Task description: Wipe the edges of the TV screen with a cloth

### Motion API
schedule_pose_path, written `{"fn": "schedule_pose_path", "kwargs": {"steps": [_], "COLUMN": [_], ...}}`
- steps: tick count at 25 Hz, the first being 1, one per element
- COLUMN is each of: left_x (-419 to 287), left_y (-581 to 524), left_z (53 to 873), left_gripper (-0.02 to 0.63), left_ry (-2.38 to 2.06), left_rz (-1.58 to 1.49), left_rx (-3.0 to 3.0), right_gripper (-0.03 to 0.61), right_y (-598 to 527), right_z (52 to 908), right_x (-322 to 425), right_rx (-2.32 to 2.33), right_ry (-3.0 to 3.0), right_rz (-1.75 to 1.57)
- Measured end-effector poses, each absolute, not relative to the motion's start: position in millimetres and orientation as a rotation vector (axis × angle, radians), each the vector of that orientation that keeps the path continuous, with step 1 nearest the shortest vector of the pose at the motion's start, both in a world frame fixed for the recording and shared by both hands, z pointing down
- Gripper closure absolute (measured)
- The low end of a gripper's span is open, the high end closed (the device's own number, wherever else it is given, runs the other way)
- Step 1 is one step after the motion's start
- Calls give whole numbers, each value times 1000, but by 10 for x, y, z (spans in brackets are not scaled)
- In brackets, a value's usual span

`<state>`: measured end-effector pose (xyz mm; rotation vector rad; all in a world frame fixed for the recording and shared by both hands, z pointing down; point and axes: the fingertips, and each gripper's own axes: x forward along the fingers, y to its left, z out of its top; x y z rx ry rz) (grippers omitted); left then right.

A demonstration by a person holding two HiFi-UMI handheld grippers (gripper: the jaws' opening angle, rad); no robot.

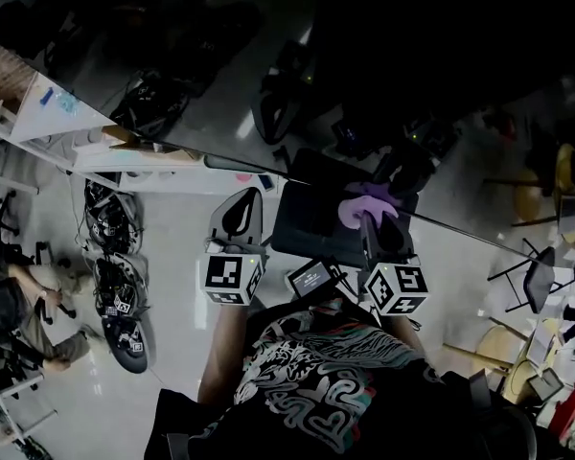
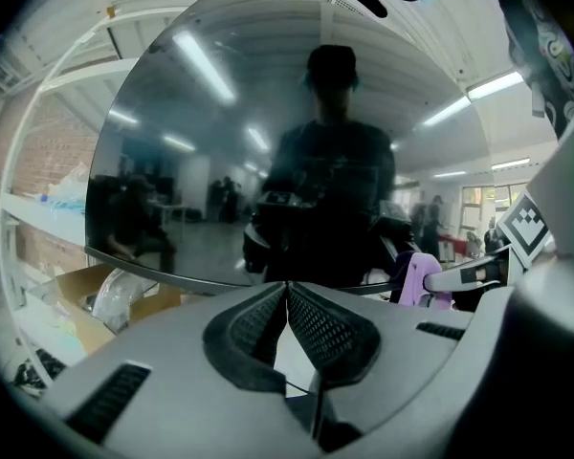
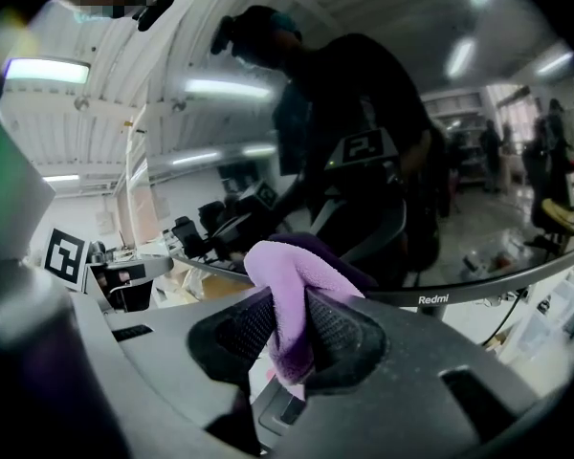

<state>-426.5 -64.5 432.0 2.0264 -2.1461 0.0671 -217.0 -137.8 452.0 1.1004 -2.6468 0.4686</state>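
The TV screen (image 1: 383,75) is a dark, mirror-like pane; its thin lower edge (image 1: 460,230) runs slantwise across the head view. My right gripper (image 1: 374,220) is shut on a purple cloth (image 1: 364,204), which lies against that lower edge. In the right gripper view the cloth (image 3: 292,295) bulges out between the pads, just before the bezel with its logo (image 3: 435,299). My left gripper (image 1: 244,197) is shut with nothing in it, a little left of the right one and close below the edge. Its pads (image 2: 316,323) meet in front of the screen (image 2: 220,161).
A white shelf (image 1: 125,156) runs below the screen at the left. A cardboard box with a plastic bag (image 2: 124,299) sits under the TV. Chairs (image 1: 537,266) stand at the right, and a seated person (image 1: 19,305) is at the far left.
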Motion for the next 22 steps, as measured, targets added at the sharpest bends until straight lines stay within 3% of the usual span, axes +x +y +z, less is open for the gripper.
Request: {"fn": "schedule_pose_path", "kwargs": {"steps": [22], "left_x": [-4746], "left_y": [-536], "left_z": [4197], "left_gripper": [594], "left_ry": [-2110], "left_rz": [98], "left_rx": [2073], "right_gripper": [462], "right_y": [-1352], "right_z": [4525], "right_x": [-2633], "right_rx": [1168], "right_ry": [-2614], "right_rz": [490]}}
